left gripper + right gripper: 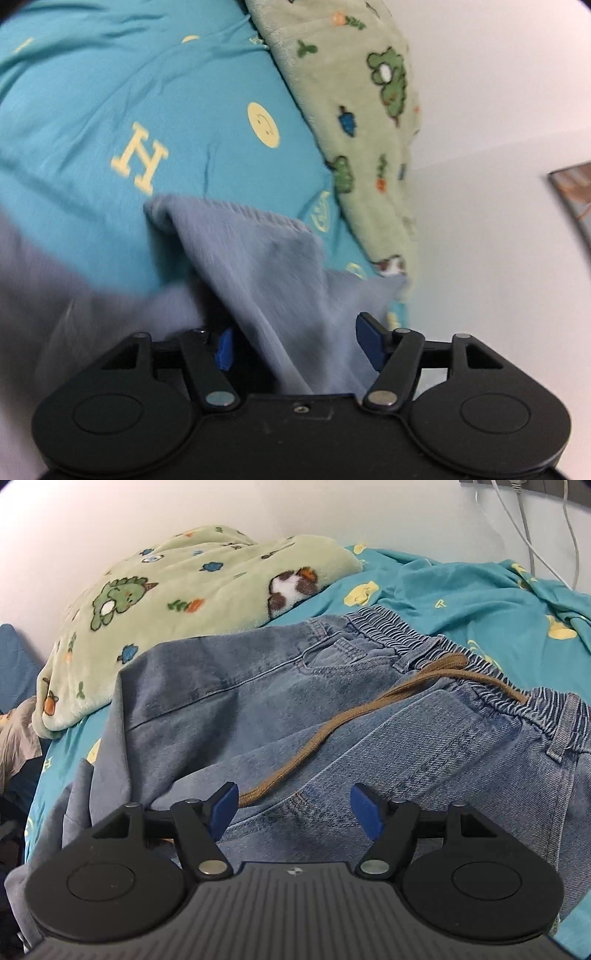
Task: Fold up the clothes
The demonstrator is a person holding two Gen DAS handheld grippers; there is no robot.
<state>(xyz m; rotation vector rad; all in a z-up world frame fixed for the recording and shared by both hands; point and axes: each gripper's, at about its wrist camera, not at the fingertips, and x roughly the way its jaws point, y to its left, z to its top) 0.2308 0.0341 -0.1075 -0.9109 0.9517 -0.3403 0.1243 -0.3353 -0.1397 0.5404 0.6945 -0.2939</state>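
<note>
A: What is nearest?
B: The left gripper [295,345], fingers apart, loose blue cloth between them. The right gripper [293,814] hangs open over the jeans [332,716] on the bed [461,587].
A: What step?
B: Mid-fold, I think; next, grab an edge. No boxes. The green blanket [177,579] is far back.

so the bedsheet [461,587] is bright teal with pale yellow prints, a big letter H and a smiley face among them. Fleece blanket [184,590] in the upper left is soft light green with darker green dinosaurs, little blue and orange bits, plus a brown-and-white critter. Jeans [295,709] are faded mid-blue denim with a tan-brown drawstring [332,723]. Both grippers are black with blue pads [224,806].
</note>
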